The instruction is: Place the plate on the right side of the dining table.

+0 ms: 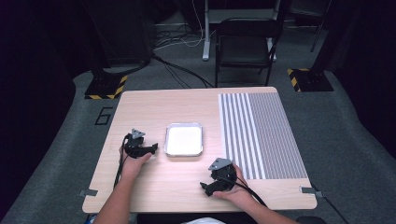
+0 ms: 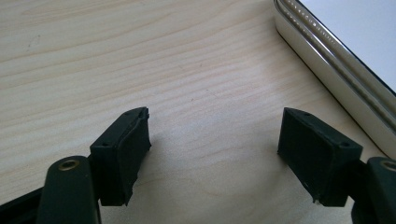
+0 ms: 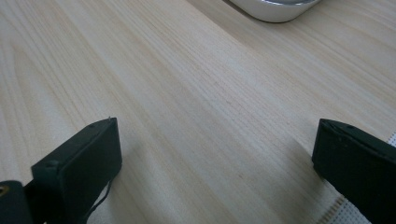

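Fingers (image 2: 126, 154) of the left gripper (image 1: 150, 149) stand wide apart with nothing between them, resting low on the bare worktop (image 1: 154, 186) just beside the left rim of the metal tray (image 1: 183, 139), likely poised as a ready stance for reaching it. Near the worktop's front edge, the right gripper (image 1: 205, 188) is likewise spread wide and empty, its fingers (image 3: 79, 168) aimed across bare wood toward the tray's near corner, which lies well ahead of them. Centred on the worktop, the tray touches neither gripper, with a striped mat (image 1: 261, 135) covering the right side.
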Tool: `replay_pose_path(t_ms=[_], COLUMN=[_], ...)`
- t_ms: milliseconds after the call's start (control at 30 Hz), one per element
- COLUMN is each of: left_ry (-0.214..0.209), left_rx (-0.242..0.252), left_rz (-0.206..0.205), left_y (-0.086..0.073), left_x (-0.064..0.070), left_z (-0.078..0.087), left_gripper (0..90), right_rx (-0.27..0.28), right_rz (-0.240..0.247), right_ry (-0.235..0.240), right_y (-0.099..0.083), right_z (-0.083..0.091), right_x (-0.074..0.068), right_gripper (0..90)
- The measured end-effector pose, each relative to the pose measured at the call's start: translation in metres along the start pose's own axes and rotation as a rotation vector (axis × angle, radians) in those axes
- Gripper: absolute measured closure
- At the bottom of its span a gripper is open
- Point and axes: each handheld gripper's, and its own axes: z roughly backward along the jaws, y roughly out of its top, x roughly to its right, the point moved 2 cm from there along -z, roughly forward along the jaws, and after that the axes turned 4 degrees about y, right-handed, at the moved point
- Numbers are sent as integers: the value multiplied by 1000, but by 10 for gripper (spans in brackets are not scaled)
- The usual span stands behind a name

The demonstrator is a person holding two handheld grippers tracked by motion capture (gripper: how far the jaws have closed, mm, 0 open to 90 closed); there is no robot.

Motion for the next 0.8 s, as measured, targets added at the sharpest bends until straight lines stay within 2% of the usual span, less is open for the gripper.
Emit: replay_pose_path(t_ms=[133,233,267,400,467,500,533,600,700,800], left_ry=[3,11,11,18,29,31,31,23,13,11], left_rx=[0,8,8,7,-8,-25,-25,-18,3,5], left_rz=[2,9,9,22,30,37,37,64,71,75], left_y=[0,0,0,2,3,4,4,6,10,12], left_x=[0,0,0,1,2,3,3,4,7,9], left_z=[0,0,0,0,2,5,5,9,16,18], left_gripper=[255,271,284,371,432,457,463,478,493,511], right_rx=[11,35,35,55,62,71,71,64,61,68], right_rz=[4,-16,-16,-35,-31,-27,-29,-26,-1,2], right_ry=[-7,-24,-24,-41,-43,-47,-44,-44,-65,-71], right_y=[0,-1,-1,-2,-2,-2,-2,-2,-1,1], right_z=[0,3,3,5,5,7,7,9,11,13], right_x=[1,2,2,2,1,0,0,-1,-2,-2], right_gripper=[31,128,128,223,256,335,359,427,469,481])
